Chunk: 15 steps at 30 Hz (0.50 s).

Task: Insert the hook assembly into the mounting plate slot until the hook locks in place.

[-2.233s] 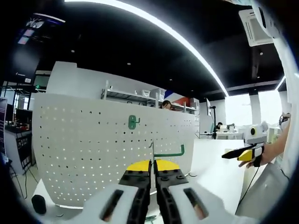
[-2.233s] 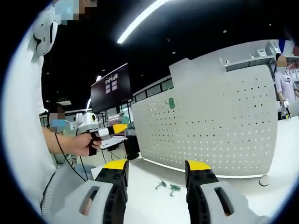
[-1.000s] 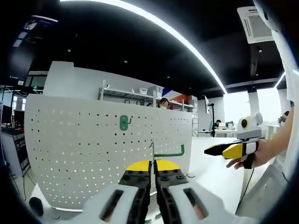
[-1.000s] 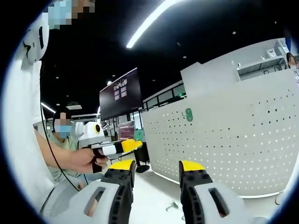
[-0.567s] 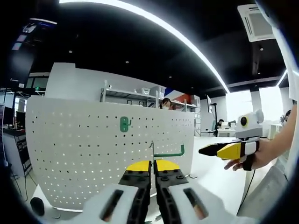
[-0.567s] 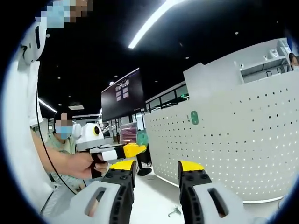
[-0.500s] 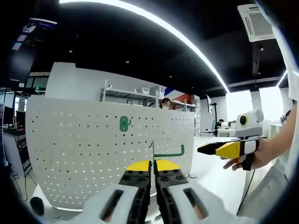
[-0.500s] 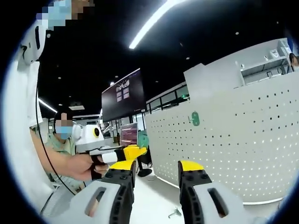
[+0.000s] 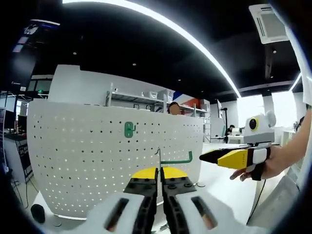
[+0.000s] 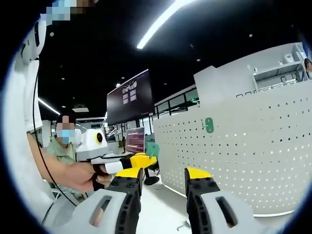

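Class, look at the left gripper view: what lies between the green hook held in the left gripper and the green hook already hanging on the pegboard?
Only bare pegboard: rows of holes separate the held hook in the left gripper from the hanging hook, seen in the left gripper view.

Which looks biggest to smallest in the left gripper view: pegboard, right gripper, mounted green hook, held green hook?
1. pegboard
2. right gripper, though nearness to the camera inflates it
3. held green hook and mounted green hook: similar, not ranked

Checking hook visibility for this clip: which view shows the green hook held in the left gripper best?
The left gripper view. The green hook stands clear above the closed jaws of the left gripper, against the white pegboard. In the right gripper view the left gripper enters from the left, but I cannot make out its hook.
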Motion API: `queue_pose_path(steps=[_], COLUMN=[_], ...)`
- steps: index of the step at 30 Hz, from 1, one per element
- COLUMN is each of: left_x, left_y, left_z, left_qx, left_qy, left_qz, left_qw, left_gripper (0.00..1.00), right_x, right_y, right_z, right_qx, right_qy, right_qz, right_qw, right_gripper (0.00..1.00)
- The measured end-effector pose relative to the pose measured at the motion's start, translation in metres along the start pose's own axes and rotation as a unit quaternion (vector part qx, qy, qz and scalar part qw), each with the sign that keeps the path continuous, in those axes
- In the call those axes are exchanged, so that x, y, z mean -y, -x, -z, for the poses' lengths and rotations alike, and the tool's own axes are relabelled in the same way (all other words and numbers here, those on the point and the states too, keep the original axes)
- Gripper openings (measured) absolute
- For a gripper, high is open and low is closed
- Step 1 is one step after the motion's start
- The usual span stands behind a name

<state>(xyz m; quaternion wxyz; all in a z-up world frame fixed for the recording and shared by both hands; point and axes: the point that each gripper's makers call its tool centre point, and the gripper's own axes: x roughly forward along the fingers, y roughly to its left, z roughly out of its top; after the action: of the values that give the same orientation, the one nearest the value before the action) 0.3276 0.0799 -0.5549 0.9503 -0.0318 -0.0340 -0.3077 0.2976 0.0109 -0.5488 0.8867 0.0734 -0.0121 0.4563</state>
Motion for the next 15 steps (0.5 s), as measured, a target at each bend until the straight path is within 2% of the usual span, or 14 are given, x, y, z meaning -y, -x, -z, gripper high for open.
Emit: queue_pose_path(steps=[15], left_x=[0.012], left_y=[-0.004], left_z=[-0.003], left_qx=[0.001], left_qy=[-0.002], left_qz=[0.003], left_qw=[1.0000], left_gripper=[0.01], right_x=[-0.006], right_y=[-0.013], right_z=[-0.005], right_qx=[0.008], right_qy=[-0.006], right_qz=[-0.010], right_qw=[0.9999], right_gripper=[0.30])
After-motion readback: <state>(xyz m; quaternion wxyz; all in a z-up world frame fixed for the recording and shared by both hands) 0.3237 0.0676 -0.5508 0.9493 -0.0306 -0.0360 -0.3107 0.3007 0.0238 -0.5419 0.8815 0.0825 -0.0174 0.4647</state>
